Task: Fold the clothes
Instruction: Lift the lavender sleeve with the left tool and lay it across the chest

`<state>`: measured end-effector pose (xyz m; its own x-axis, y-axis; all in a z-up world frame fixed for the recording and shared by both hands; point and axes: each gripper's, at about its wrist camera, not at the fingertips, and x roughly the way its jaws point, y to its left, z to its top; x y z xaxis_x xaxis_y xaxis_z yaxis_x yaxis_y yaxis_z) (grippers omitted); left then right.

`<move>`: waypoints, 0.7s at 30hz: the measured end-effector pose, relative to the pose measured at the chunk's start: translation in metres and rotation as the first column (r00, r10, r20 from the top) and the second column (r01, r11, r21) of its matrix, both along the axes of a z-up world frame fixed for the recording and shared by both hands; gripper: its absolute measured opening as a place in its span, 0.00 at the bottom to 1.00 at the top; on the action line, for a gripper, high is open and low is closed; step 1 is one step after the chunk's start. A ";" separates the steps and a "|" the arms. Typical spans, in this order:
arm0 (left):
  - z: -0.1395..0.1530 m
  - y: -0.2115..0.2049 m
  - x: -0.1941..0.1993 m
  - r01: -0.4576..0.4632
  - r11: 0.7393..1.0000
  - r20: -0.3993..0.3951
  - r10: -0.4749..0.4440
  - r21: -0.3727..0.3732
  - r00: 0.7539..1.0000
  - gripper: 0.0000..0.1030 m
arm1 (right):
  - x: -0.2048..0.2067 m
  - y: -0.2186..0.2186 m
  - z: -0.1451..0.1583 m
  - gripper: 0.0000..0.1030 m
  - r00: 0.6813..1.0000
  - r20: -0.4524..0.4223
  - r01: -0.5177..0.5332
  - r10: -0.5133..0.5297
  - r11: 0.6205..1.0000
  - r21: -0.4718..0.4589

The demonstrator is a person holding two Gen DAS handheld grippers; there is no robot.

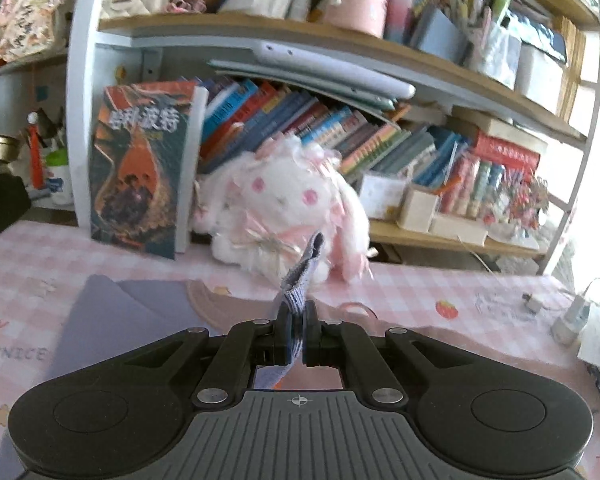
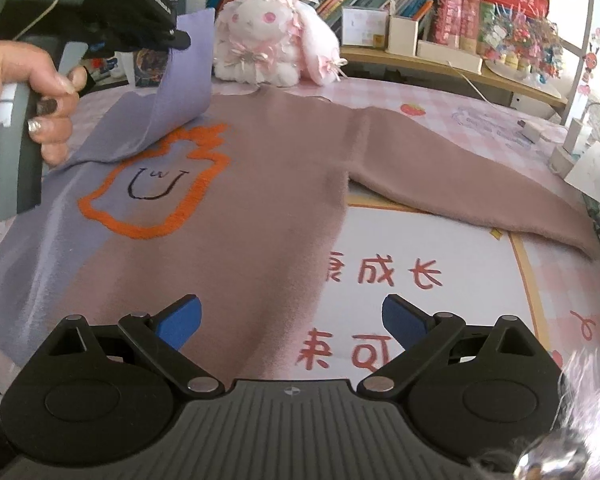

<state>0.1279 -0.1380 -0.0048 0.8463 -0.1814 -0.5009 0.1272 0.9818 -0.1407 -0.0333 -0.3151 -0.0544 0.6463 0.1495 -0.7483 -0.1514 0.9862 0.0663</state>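
left gripper (image 1: 296, 334) pinches purple sleeve (image 1: 300, 276); right gripper (image 2: 291, 320) fingers apart

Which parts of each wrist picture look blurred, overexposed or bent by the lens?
Left wrist view: the bookshelf bows with fisheye curve, the plush rabbit and books are softly blurred, and the right edge is washed out white. Right wrist view: the sweater is fairly sharp, with glare at the upper right edge and a smeared blur in the lower right corner.

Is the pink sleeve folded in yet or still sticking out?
Sticking out. The pink sleeve lies straight across the table, away from the sweater. Only the purple sleeve is lifted.
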 end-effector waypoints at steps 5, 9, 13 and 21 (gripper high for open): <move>-0.014 -0.021 0.007 0.025 0.999 -0.020 -0.025 0.032 0.999 0.03 | -0.001 -0.005 -0.001 0.95 1.000 -0.006 0.012 -0.012 1.000 -0.009; -0.017 -0.037 0.008 0.023 0.999 0.015 -0.024 0.045 1.000 0.03 | -0.004 -0.009 -0.001 0.95 1.000 -0.010 0.029 -0.030 0.999 -0.017; -0.025 -0.057 0.011 0.079 0.994 -0.021 -0.078 0.078 0.997 0.04 | -0.007 -0.015 -0.002 0.95 0.999 -0.022 0.048 -0.048 0.999 -0.019; -0.038 -0.061 -0.002 0.251 0.965 -0.176 -0.236 0.070 0.956 0.35 | -0.006 -0.019 -0.003 0.95 0.998 -0.032 0.060 -0.060 0.998 -0.008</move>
<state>0.1255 -0.1994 -0.0429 0.6862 -0.3187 -0.6539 0.3463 0.9336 -0.0917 -0.0393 -0.3338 -0.0572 0.6298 0.1058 -0.7695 -0.0902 0.9939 0.0628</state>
